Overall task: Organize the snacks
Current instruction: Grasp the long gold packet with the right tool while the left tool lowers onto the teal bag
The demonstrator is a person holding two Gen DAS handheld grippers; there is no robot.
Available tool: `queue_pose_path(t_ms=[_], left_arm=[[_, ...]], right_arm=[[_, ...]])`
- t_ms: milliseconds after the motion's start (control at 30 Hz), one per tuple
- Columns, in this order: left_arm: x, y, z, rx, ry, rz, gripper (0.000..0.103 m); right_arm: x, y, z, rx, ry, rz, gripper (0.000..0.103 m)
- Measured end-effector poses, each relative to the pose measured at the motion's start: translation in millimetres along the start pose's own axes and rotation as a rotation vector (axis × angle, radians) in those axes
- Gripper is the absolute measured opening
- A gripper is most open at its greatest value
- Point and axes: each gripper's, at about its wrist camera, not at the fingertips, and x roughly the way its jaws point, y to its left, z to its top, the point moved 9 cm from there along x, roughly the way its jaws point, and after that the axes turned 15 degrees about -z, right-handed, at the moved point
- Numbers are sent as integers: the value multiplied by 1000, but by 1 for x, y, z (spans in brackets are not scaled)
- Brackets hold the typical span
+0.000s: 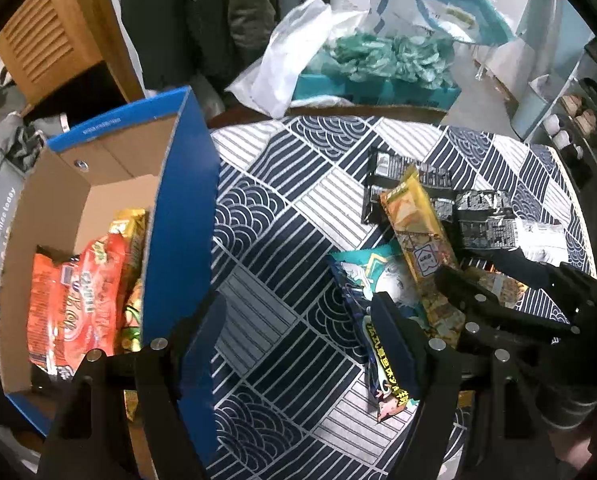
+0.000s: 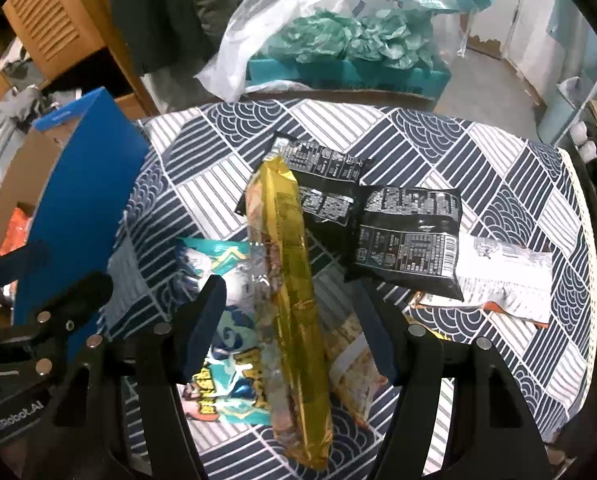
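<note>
Partway done: red packet point(image 1: 72, 304) boxed left of the spread, empty left gripper point(image 1: 298, 344); gold packet point(image 2: 286, 296), teal and black ones left around the spread right gripper point(image 2: 294, 328).

place: home — hanging coats point(image 1: 202, 20) | shoe rack point(image 1: 578, 120) | patterned tablecloth point(image 1: 298, 208)

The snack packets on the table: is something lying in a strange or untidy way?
Yes. The long yellow packet lies slanted across the teal packet and another packet, in a loose overlapping heap. The black packets also overlap and lie back side up. Nothing looks torn or spilled.
</note>
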Motion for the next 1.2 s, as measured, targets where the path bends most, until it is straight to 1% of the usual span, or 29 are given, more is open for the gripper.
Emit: queue_pose_path(t_ms=[200, 333, 367, 400, 467, 567, 600, 633, 667, 800, 867, 900, 1200], left_arm=[[12, 5, -6, 3, 26, 20, 76], [18, 5, -8, 2, 45, 19, 76], [19, 5, -8, 3, 46, 18, 76], [19, 5, -8, 5, 48, 19, 76], [21, 5, -8, 4, 52, 20, 76], [27, 4, -7, -17, 65, 12, 76], [29, 2, -7, -24, 71, 8, 76], [33, 0, -8, -31, 81, 4, 76], [36, -3, -9, -37, 91, -1, 76], [49, -16, -13, -46, 125, -13, 76], [55, -23, -17, -48, 144, -16, 80], [58, -26, -18, -51, 151, -14, 81], [75, -45, -26, -68, 187, 11, 81]], right_arm=[[21, 6, -4, -29, 27, 7, 68], [37, 12, -13, -59, 74, 10, 67], [40, 13, -15, -70, 85, 7, 63], [43, 13, -18, -79, 94, 3, 49], [45, 14, -22, -87, 103, 20, 39], [41, 4, -24, -68, 95, 11, 36], [40, 0, -25, -51, 94, 16, 33], [38, -6, -24, -25, 91, 21, 28], [36, -11, -24, 0, 92, 31, 27], [29, -32, -25, 62, 87, 37, 27], [25, -40, -28, 84, 83, 43, 27], [23, -44, -29, 93, 81, 46, 27], [13, -63, -39, 122, 75, 46, 27]])
